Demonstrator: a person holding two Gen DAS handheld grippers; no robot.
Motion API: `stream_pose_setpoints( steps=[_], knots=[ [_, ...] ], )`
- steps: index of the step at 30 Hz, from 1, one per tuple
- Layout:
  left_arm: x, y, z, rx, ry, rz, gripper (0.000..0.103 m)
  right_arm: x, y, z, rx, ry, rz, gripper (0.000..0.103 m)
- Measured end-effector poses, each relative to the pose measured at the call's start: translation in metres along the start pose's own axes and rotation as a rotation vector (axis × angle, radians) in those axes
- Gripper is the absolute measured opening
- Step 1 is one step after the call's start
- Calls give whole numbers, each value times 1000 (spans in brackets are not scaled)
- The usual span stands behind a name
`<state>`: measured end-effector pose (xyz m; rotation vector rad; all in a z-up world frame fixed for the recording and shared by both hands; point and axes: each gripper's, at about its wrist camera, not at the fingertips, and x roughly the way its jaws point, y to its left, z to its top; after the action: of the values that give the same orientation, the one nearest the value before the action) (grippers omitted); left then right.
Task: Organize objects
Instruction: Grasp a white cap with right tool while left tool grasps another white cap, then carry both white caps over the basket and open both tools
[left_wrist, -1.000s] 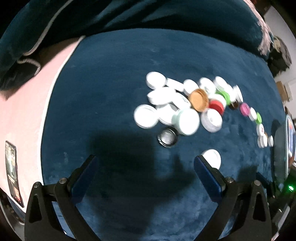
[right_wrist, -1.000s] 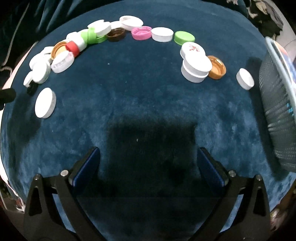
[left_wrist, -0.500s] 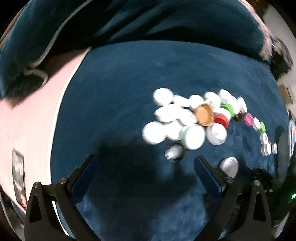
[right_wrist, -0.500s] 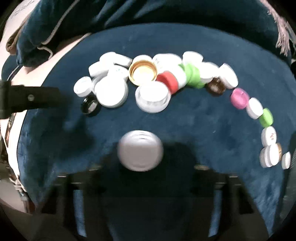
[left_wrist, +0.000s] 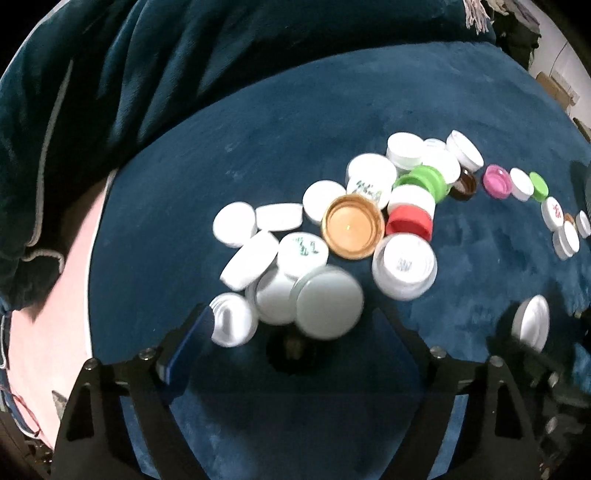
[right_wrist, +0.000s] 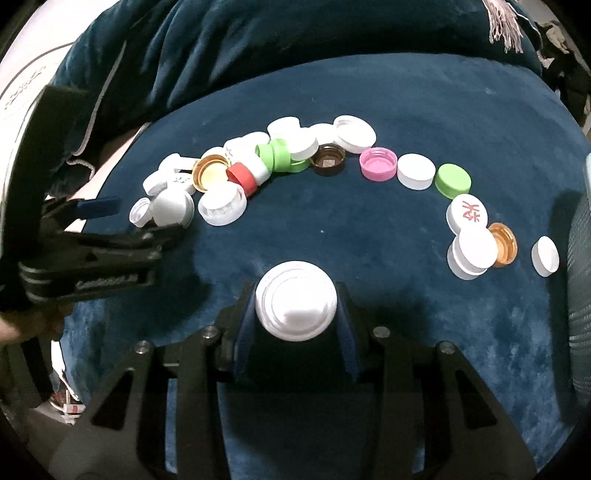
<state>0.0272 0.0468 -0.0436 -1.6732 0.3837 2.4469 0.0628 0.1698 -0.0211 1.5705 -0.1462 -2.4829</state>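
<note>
Blue plush blanket (right_wrist: 369, 92) now carries one loose cap fewer: my right tool (right_wrist: 295, 306) has clamped the white cap (right_wrist: 295, 301) for sorting, while my left tool (left_wrist: 295, 332) is closing around the black cap (left_wrist: 291, 349), not yet gripping.

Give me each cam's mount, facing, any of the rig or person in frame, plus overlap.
Left wrist: sits on the left hand-held gripper, looks steeply down at the left cap pile on the blue blanket; its own jaws are closing around a black cap.
Right wrist: sits on the right hand-held gripper, looks down across the cap arc; its jaws are shut on a white cap; the left gripper and a hand show at left.
Shared: gold cap, red cap, pink cap.
</note>
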Motion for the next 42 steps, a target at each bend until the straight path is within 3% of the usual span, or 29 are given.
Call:
stream_pose_setpoints(
  steps=[1, 3, 4, 12, 20, 28, 30, 33, 42],
  knots=[
    [3, 0, 2, -4, 7, -11, 80, 2, 1, 0, -3, 4, 1, 41],
    [8, 3, 2, -13, 39, -39, 46, -1, -2, -3, -11, 9, 4, 41],
    [9, 5, 1, -22, 54, -54, 39, -1, -3, -4, -12, 10, 5, 41],
    [-29, 21, -4, -164, 27, -287, 39, -20, -11, -3, 37, -35, 31, 42],
    [-87, -10, -6, -89, -40, -380, 39, -71, -26, -10, 100, -122, 45, 41],
    [-137, -77, -2, 57, -97, -428, 39, -129, -60, -35, 168, -212, 7, 41],
    [-150, -101, 1, 144, -126, -385, 39, -140, -73, -43, 187, -236, -6, 41],
    [-163, -133, 10, 216, -132, -394, 39, -164, -99, -54, 236, -280, -35, 42],
    [-200, -256, 37, 371, -140, -574, 39, -225, -202, -82, 472, -378, -155, 42]
  ],
)
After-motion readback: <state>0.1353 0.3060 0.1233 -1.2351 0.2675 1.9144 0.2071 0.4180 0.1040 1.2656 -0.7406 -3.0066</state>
